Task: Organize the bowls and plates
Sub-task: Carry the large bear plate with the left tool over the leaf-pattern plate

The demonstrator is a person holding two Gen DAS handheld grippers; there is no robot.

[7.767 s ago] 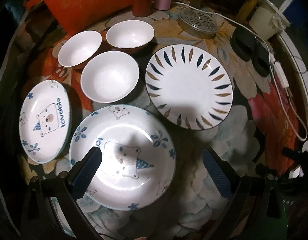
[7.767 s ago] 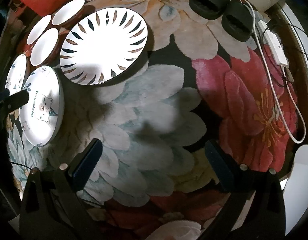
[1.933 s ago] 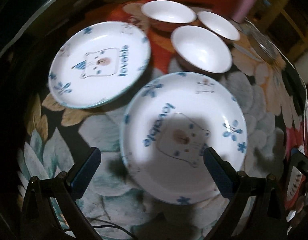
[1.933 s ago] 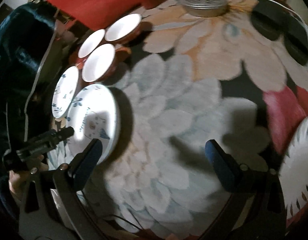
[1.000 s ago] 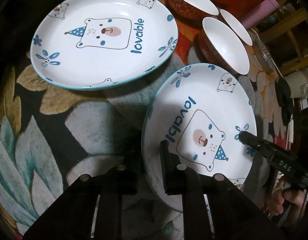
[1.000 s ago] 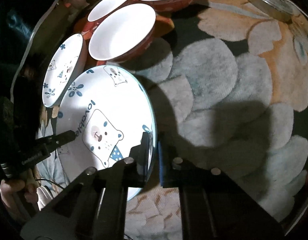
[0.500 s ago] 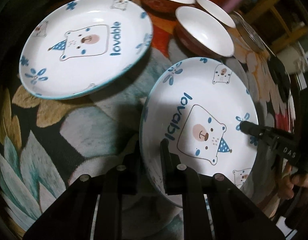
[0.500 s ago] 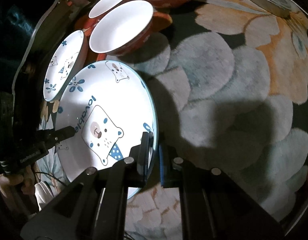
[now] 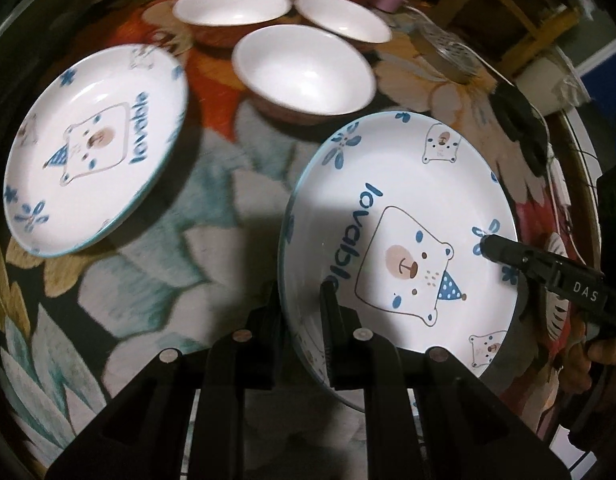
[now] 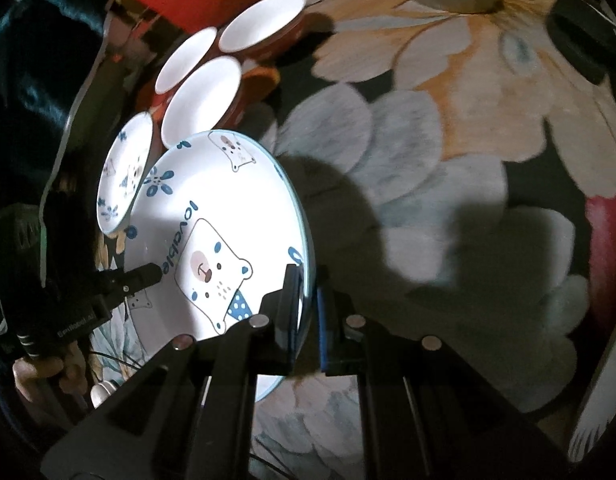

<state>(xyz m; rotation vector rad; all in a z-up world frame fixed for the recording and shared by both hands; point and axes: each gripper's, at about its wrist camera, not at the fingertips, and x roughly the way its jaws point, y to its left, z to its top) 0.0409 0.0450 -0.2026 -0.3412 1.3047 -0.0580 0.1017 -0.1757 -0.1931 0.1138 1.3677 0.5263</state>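
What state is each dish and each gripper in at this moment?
Held bear plate: clamped at opposite rims, tilted.
Second bear plate: lying on the floral surface, empty.
Three white bowls: upright, empty, separate.
Left gripper: shut on plate rim.
Right gripper: shut on plate rim.

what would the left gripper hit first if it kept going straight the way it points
Nothing new at once: the left gripper is already shut on the rim of the large bear plate. Straight ahead, past that rim, the flowered cloth looks likely to come first, though depth is hard to judge.
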